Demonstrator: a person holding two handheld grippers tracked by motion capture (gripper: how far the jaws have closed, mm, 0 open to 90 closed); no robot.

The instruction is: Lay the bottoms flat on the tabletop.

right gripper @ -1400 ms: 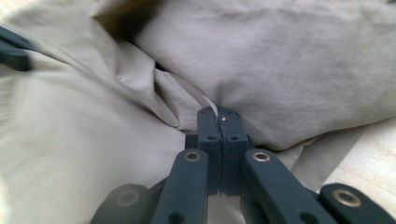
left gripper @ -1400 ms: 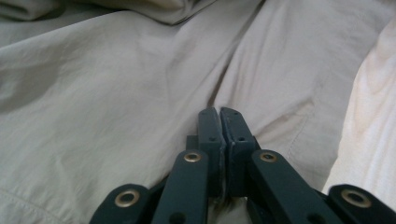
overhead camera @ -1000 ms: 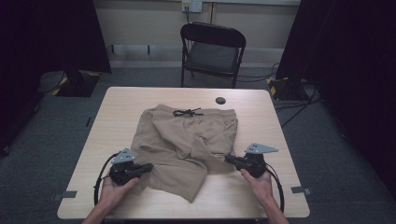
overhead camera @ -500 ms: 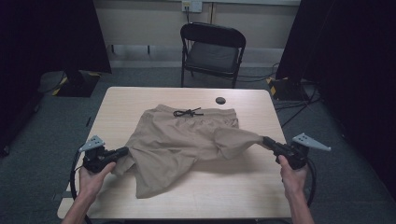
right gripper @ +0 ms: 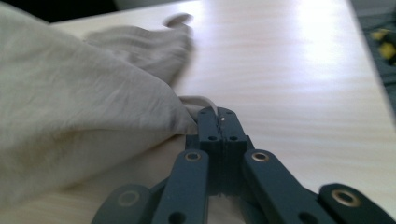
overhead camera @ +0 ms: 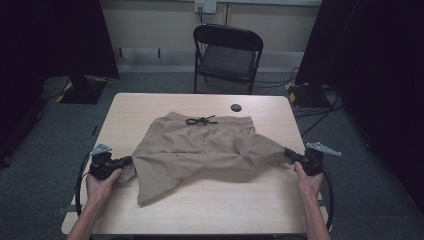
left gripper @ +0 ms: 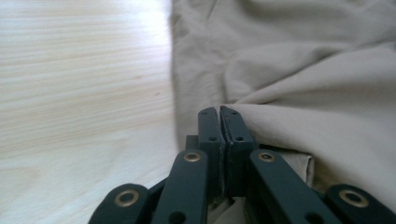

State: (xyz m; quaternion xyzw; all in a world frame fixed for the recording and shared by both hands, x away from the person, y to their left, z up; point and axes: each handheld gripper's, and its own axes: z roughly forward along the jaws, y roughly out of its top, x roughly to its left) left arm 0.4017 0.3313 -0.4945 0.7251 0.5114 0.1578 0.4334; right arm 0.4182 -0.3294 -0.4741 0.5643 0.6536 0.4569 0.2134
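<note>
Shorts (overhead camera: 200, 150) pulled wider since, pale wood table (overhead camera: 200, 210), black folding chair (overhead camera: 227, 52)

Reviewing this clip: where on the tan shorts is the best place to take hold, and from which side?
Probably the hem edges of the shorts, each approached level from its own outer side: the waistband lies flat toward the chair, so only the hems offer a thin, free edge. The left claw and right claw are both shut on fabric this way.

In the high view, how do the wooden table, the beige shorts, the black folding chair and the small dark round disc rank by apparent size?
1. Light wooden table
2. Beige fabric shorts
3. Black folding chair, though it stands farther from the camera
4. Small dark round disc
</note>
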